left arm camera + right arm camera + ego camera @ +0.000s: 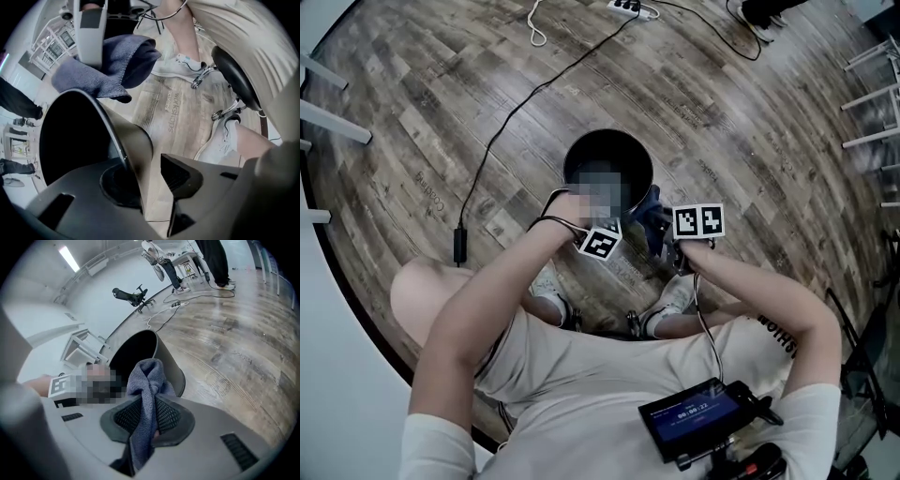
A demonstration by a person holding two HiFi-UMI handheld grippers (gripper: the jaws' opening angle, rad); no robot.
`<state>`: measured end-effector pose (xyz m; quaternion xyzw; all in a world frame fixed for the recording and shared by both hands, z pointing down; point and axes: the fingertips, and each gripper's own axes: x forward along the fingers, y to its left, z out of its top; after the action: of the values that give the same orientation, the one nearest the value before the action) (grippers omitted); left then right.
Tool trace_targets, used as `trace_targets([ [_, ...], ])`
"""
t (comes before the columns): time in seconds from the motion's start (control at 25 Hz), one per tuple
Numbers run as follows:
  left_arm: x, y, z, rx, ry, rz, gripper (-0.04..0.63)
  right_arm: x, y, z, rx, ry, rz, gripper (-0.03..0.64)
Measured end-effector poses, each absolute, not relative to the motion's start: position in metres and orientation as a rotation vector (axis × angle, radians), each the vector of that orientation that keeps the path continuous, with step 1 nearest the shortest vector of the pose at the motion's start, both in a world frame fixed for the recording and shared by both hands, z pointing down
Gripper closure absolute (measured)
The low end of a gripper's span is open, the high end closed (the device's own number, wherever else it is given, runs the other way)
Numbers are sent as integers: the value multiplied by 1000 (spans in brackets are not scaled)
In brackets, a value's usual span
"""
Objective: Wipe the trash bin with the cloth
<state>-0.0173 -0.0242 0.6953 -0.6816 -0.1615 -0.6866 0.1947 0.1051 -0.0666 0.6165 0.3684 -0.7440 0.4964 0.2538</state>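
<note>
The black round trash bin stands on the wood floor just ahead of the person's feet. My left gripper points down over its near rim, one jaw inside the bin and one outside. The bin's wall runs between the jaws, and the outer pad stands clear of it, so the gripper is open. My right gripper is shut on a blue-grey cloth, which bunches up past the jaws. The cloth hangs in the air beside the bin's rim, to the right of the bin in the head view.
A black cable crosses the floor to a power strip. White furniture legs stand at the right. The person's shoes and a stool's seat are close behind the bin. Someone stands far off.
</note>
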Motion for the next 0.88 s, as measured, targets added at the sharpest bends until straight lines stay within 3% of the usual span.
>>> trace_targets([
  [0.12, -13, -26, 699, -1876, -426, -1890, 551, 96, -70, 617, 1008, -2047, 1301, 555],
  [0.88, 28, -17, 697, -2076, -325, -1914, 552, 116, -88, 810, 1038, -1844, 1282, 555],
])
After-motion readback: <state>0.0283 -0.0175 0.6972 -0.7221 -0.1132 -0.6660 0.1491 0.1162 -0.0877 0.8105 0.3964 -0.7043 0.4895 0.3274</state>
